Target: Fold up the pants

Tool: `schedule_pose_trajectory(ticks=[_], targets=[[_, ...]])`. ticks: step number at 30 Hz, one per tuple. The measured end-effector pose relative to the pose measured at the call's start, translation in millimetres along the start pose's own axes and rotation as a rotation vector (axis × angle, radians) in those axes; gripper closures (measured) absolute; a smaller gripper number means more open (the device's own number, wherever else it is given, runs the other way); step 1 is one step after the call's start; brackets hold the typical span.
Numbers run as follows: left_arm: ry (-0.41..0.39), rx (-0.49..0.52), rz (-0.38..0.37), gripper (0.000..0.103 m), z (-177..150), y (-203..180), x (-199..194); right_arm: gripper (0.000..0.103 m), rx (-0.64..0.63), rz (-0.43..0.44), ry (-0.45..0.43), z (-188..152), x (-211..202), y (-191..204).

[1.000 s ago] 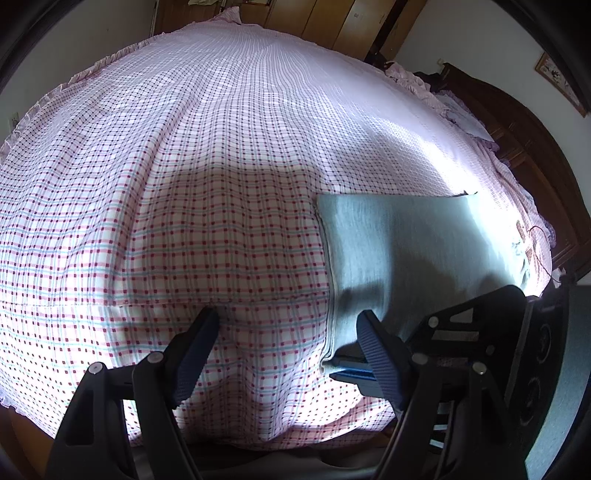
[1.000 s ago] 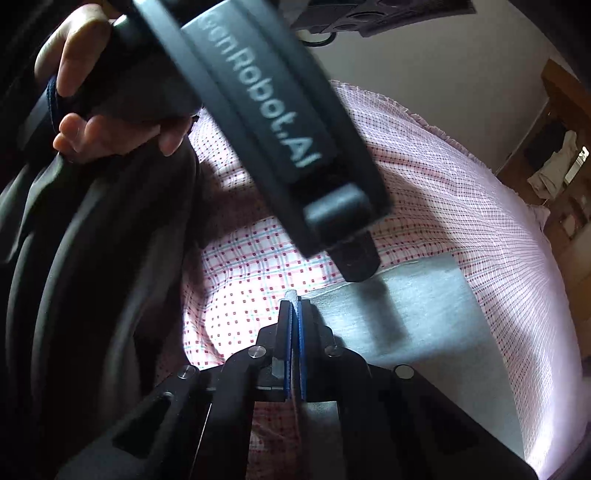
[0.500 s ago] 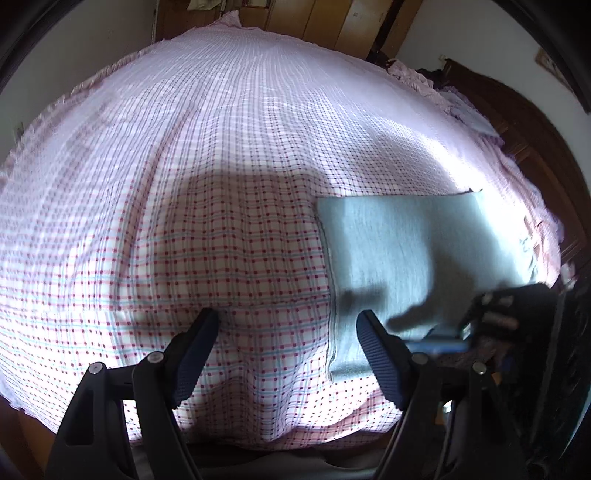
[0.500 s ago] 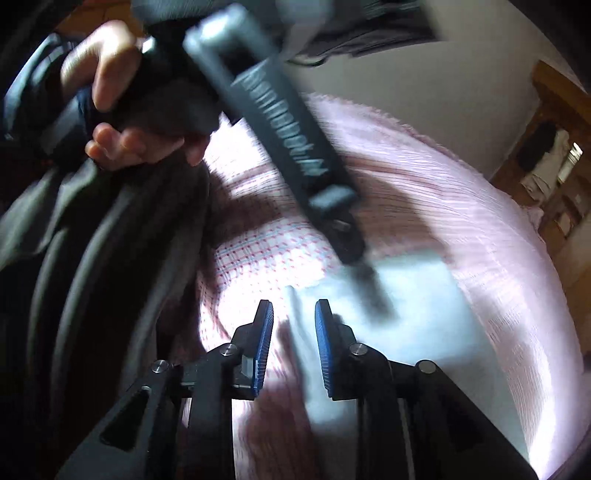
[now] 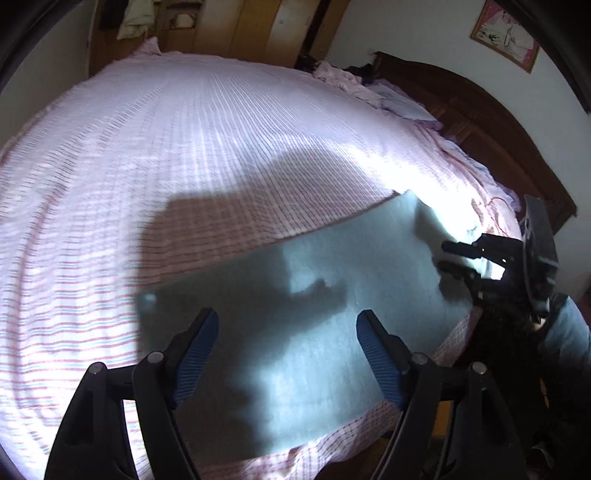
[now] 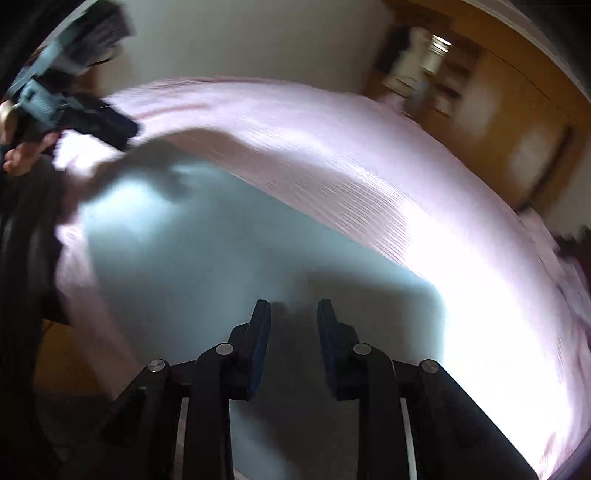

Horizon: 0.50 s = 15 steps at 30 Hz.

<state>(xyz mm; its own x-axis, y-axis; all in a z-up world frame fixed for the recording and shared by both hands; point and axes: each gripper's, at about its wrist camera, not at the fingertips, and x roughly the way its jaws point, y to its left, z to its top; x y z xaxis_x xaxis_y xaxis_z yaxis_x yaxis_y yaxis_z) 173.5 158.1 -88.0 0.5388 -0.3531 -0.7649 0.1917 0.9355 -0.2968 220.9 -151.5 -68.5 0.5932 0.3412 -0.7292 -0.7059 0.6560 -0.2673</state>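
Observation:
Folded grey-blue pants (image 5: 332, 295) lie flat as a rectangle on the pink checked bedspread (image 5: 184, 147), near the bed's front edge. My left gripper (image 5: 288, 321) hovers over their left half, open wide, with nothing between its fingers. At the pants' right end my right gripper (image 5: 448, 256) shows small and dark. In the right wrist view the right gripper (image 6: 293, 310) stands a little open above the pants (image 6: 221, 240), gripping no cloth. The left gripper (image 6: 92, 122) is a blur at the upper left, held by a hand (image 6: 18, 162).
A dark wooden headboard (image 5: 480, 122) runs along the bed's right side, with crumpled pink bedding (image 5: 343, 77) beside it. Wooden wardrobe doors (image 5: 258, 29) stand beyond the bed's far end. A person's dark clothing (image 6: 22, 258) fills the left edge of the right wrist view.
The right gripper let go of the pants' near left corner, opened a little and swung to their right end. The left gripper moved over the pants and rolled.

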Motion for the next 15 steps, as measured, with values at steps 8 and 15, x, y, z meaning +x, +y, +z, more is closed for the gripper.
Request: schedule_pose_trajectory(ticks=[8, 15], targets=[[0.019, 0.070, 0.078, 0.021, -13, -11, 30, 0.085, 0.238, 0.025, 0.027, -34, 10, -31], [0.026, 0.138, 0.141, 0.017, -19, -28, 41, 0.083, 0.205, -0.021, 0.026, -39, 7, -25]])
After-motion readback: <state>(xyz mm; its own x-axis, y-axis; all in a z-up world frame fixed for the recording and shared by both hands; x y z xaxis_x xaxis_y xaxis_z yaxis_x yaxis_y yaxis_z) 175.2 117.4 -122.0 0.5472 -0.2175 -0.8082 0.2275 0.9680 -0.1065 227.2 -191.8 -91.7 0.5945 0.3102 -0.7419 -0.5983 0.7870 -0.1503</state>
